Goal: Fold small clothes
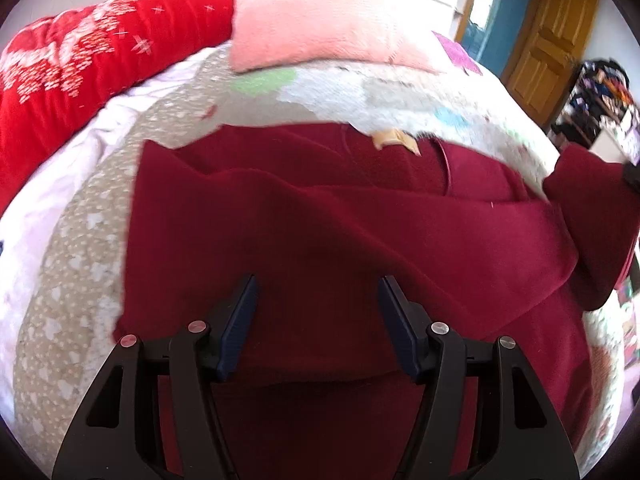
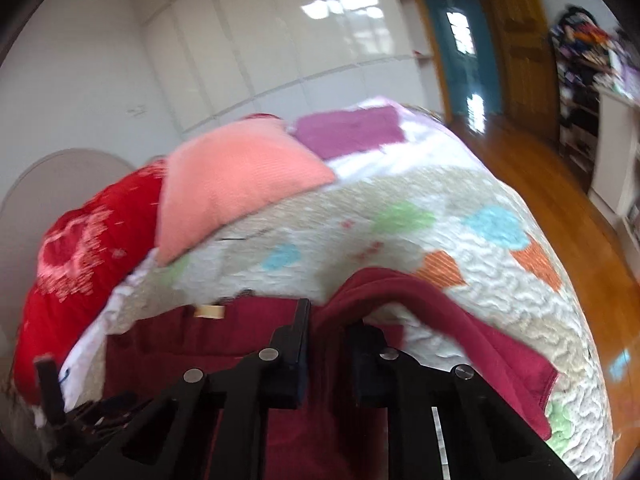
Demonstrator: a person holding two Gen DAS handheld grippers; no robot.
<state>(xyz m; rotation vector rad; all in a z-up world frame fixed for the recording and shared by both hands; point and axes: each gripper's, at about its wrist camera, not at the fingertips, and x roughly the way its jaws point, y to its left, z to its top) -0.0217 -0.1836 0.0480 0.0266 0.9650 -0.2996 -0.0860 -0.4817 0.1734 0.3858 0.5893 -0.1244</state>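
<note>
The dark red garment (image 1: pixel 340 216) lay spread on the quilted bedspread (image 2: pixel 440 248), below a pink pillow (image 1: pixel 316 24). The left gripper (image 1: pixel 316 316) hovered over it, jaws spread and empty — the right gripper (image 2: pixel 328 340) pinched a raised fold of the cloth.

- We count one dark red garment (image 1: pixel 320 208) spread on the bed, with one tan label (image 1: pixel 394 139) at its neck.
- We see two grippers: the left gripper (image 1: pixel 316 312) and the right gripper (image 2: pixel 330 330), each with two fingers.
- One patterned quilt (image 2: pixel 460 288) covers the bed.
- We count one pink pillow (image 2: pixel 236 184) and one red blanket (image 1: pixel 88 68).
- There is one wooden door (image 1: pixel 548 56).
</note>
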